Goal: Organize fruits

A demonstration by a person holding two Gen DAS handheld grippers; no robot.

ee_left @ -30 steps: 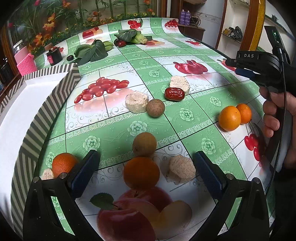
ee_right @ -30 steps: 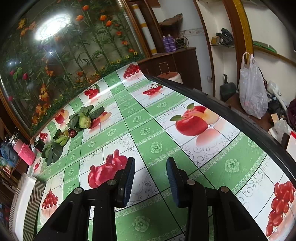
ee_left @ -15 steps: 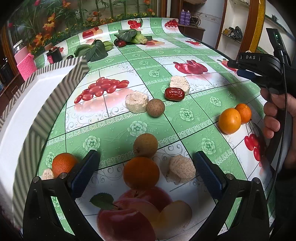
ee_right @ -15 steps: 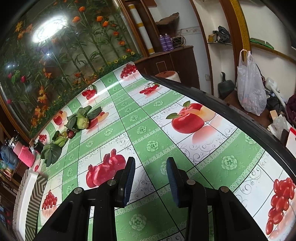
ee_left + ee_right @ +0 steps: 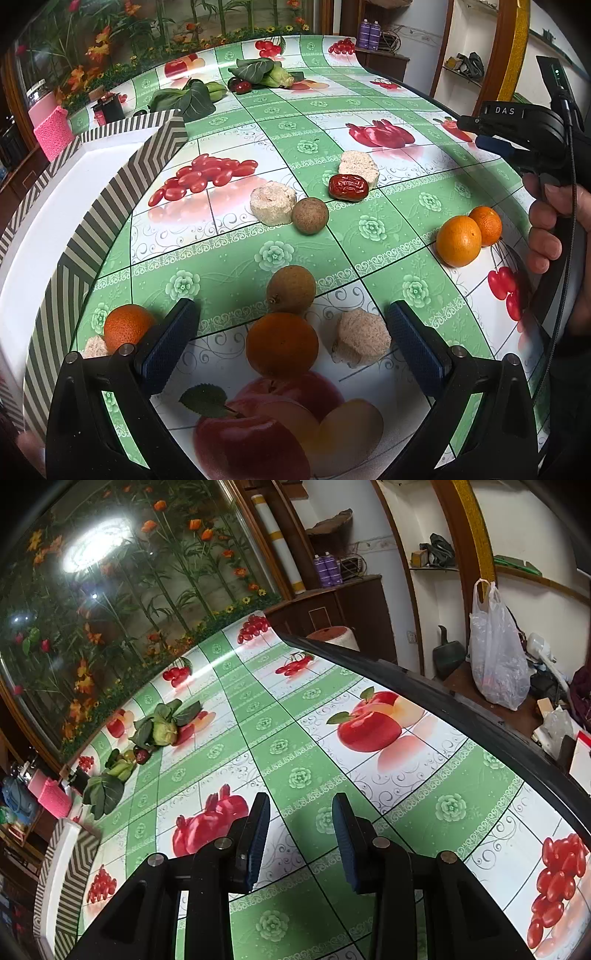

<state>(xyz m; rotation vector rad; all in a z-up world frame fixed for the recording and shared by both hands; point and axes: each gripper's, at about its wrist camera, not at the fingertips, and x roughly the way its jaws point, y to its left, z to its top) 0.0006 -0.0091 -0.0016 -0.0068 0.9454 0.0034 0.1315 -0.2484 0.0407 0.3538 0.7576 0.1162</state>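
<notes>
A lived-in domestic room. A table covered by a glossy green-and-white fruit-printed oilcloth [image 5: 295, 746] stands before a glazed panel painted with bamboo and orange flowers [image 5: 122, 590]. Dark wooden cabinet [image 5: 354, 602], two purple spray cans [image 5: 327, 570], cluttered wall shelves [image 5: 436, 557] and a hanging translucent plastic bag [image 5: 496, 653] indicate a household.

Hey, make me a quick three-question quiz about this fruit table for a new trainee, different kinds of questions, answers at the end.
1. True or false: the left gripper is shut on the orange.
2. How many oranges sit near the person's hand? A) one B) two C) four
3. Fill in: the red date touches a beige ____.

Key: 1 false, jaws open around it. 2 B, a touching pair. 3 block.
</notes>
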